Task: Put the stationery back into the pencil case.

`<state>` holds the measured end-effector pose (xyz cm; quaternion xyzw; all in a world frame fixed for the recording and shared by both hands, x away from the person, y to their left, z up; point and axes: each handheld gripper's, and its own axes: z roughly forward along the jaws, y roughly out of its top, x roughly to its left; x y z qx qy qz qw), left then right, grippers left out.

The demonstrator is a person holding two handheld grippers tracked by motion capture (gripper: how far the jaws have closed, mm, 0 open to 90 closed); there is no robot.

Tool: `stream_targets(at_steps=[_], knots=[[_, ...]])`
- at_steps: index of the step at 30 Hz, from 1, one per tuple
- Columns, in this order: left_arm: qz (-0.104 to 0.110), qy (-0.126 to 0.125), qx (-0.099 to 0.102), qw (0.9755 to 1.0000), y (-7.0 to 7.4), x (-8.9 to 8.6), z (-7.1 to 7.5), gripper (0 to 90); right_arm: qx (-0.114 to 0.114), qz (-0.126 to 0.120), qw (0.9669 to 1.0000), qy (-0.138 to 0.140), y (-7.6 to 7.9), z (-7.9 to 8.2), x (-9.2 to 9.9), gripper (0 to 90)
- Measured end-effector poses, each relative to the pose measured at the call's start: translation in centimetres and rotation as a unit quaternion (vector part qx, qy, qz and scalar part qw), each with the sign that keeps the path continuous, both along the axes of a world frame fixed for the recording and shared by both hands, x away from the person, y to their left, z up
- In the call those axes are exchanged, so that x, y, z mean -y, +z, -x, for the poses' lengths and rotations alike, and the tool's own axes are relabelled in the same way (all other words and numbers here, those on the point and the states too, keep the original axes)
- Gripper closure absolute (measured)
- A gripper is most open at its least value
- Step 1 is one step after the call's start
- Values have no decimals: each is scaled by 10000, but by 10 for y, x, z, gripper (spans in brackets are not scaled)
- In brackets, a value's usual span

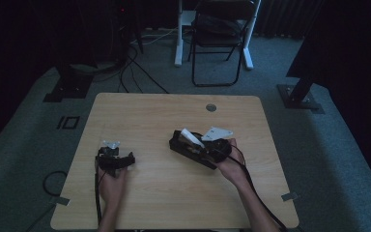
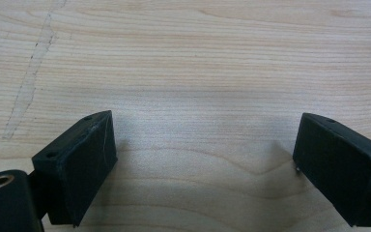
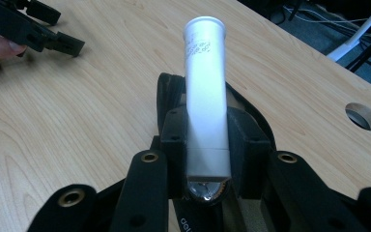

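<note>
the left hand-held gripper (image 1: 116, 159) rests low on the counter (image 1: 174, 116), near the left edge and toward the person's side; its jaws stand wide with bare wood grain between them in its own view, nothing held. between it and the right one lies an open stretch of counter, and the whole far half is free up to the round cable hole (image 1: 211, 107) near the far edge. the right hand-held gripper (image 3: 205, 140) sits right of centre, its jaws narrowed onto a white tube (image 3: 204, 96), pads pressing both sides near the tube's lower end. the tube tilts up and away from the jaws, its open rim highest. under it lies a black case (image 1: 193, 151), long and slanted, well inside the right edge. beyond the far edge stands a folding chair (image 1: 220, 38) on the floor.
</note>
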<state>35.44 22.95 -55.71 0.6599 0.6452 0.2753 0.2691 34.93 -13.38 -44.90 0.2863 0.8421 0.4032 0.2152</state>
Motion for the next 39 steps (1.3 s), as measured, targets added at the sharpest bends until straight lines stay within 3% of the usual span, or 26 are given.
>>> stream_targets(at_steps=[39], knots=[[-1, -1, -1, 10000, 0, 0, 0, 83, -191, 43, 9997, -149, -20, -15, 8, 715]])
